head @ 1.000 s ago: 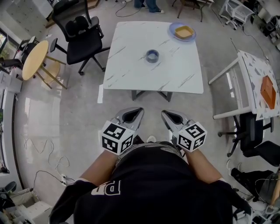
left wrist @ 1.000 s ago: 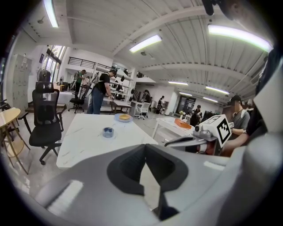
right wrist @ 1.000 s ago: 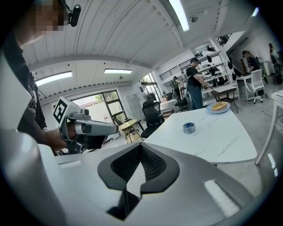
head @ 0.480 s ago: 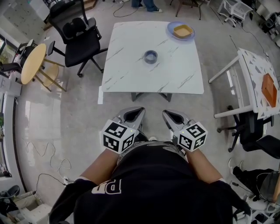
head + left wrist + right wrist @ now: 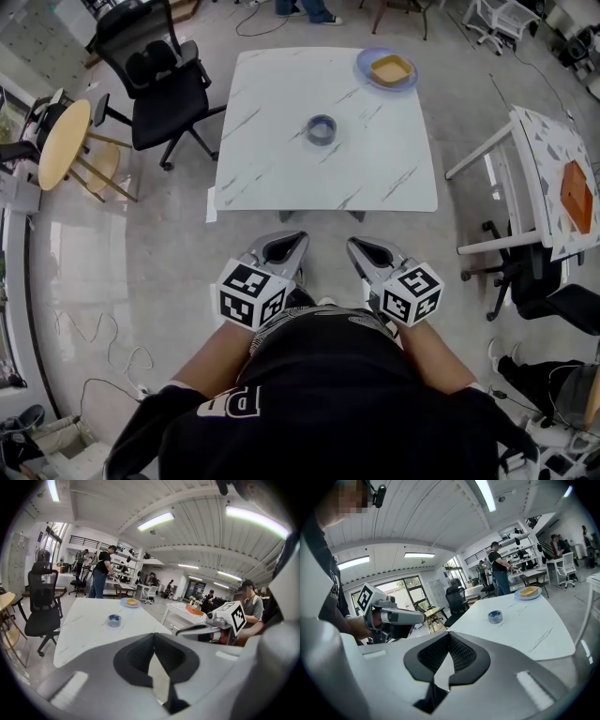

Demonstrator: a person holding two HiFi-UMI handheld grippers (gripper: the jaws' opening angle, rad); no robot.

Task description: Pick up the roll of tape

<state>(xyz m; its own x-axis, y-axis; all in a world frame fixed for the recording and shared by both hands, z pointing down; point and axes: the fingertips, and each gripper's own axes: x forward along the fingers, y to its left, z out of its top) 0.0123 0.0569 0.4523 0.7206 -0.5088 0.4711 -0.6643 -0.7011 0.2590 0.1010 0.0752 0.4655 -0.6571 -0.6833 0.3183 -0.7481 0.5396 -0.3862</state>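
The roll of tape (image 5: 322,129) is a small blue-grey ring lying flat near the middle of a white marbled table (image 5: 272,159). It also shows in the left gripper view (image 5: 114,620) and in the right gripper view (image 5: 495,616). Both grippers are held close to the person's body, well short of the table's near edge. My left gripper (image 5: 300,236) (image 5: 153,635) has its jaws together with nothing in them. So does my right gripper (image 5: 351,242) (image 5: 449,635). Each gripper points toward the table.
A blue plate (image 5: 387,68) with a yellow item sits at the table's far right corner. A black office chair (image 5: 164,80) and a round wooden table (image 5: 64,131) stand to the left. A second white table (image 5: 548,155) with an orange tray stands to the right. People stand beyond.
The table and tape sit slightly lower and further left in the head view, as the view has shifted a little. Both grippers stay shut in the same place near the body.
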